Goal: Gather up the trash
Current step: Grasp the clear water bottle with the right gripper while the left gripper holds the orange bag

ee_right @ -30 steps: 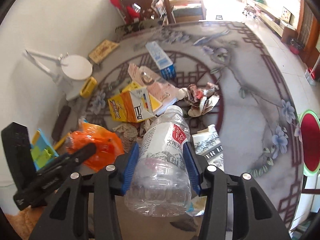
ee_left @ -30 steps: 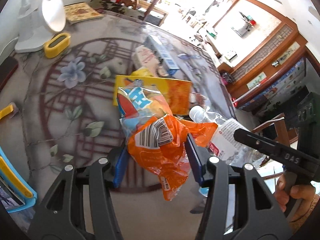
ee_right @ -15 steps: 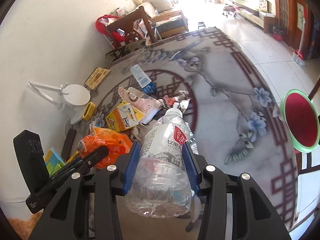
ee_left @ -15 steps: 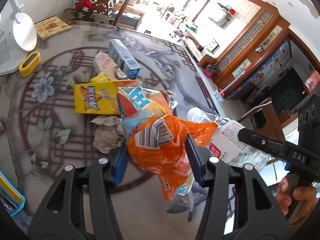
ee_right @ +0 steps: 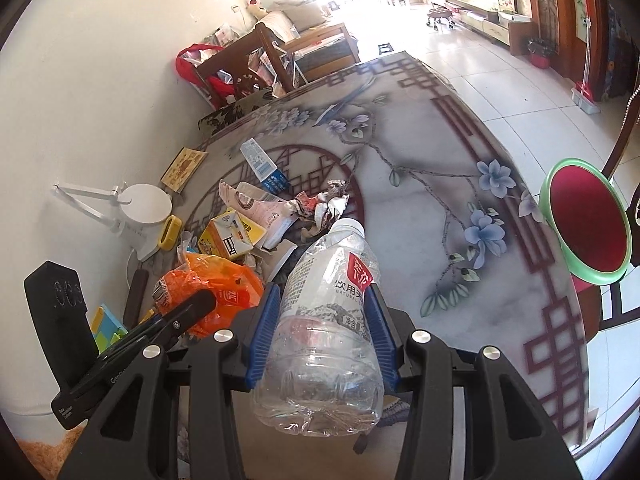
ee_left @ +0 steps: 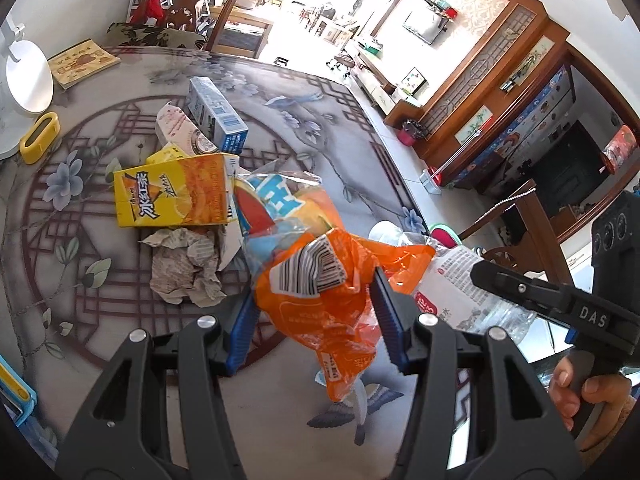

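Now clamped in left gripper (ee_left: 316, 320): crinkly orange foil bag (ee_left: 320, 300); in right gripper (ee_right: 320, 336): clear ribbed plastic bottle (ee_right: 324, 340), above glossy patterned desk (ee_right: 460, 280).

Left gripper (ee_left: 312, 316) jaws clamped around crumpled wrappers, right gripper (ee_right: 322, 332) jaws clamped around a bottle, side by side

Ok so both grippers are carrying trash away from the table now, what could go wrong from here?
1. The left gripper pinches only the orange wrapper; the clear bag bunched above it may slip free.
2. The right gripper squeezes a thin, already dented bottle that could buckle and pop out.
3. The two grippers travel close together, so the wrapper could snag on the bottle.
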Available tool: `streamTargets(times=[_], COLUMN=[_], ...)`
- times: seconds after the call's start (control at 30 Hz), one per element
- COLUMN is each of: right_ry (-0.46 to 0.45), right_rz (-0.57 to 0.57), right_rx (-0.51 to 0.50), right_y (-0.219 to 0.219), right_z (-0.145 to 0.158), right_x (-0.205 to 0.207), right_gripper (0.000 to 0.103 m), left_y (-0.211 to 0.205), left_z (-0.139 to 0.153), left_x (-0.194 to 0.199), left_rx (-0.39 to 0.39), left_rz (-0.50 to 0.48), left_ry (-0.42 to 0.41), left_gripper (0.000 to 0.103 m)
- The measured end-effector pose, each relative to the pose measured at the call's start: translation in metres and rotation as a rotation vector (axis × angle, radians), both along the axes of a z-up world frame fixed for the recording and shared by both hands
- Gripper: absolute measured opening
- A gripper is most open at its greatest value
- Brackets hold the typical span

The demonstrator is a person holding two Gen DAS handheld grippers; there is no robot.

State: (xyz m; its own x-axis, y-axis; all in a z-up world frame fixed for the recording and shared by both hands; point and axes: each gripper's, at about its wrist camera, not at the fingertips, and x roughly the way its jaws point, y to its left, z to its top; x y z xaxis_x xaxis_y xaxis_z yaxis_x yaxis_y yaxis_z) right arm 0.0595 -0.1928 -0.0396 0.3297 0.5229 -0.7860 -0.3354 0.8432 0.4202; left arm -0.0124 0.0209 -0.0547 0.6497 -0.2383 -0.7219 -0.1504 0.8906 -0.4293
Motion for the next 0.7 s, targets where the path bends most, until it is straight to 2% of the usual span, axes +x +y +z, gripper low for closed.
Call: streamTargets(times=[0.57, 0.7], right_ry=[0.043, 0.057], right_rz=[-0.018, -0.007], right_rx=[0.023, 0.033], right_y=[-0.039, -0.045], right_z=[-0.011, -0.014], right_x=[0.019, 0.025], right_gripper=[0.042, 0.033], left_y=[-0.04, -0.047], left_z=[-0.004, -0.005], left_x=[0.021, 0.026], left_rx=[0.021, 0.026], left_rz=[-0.013, -0.008], left_ry=[0.033, 0.038], left_gripper=[0.052, 0.052])
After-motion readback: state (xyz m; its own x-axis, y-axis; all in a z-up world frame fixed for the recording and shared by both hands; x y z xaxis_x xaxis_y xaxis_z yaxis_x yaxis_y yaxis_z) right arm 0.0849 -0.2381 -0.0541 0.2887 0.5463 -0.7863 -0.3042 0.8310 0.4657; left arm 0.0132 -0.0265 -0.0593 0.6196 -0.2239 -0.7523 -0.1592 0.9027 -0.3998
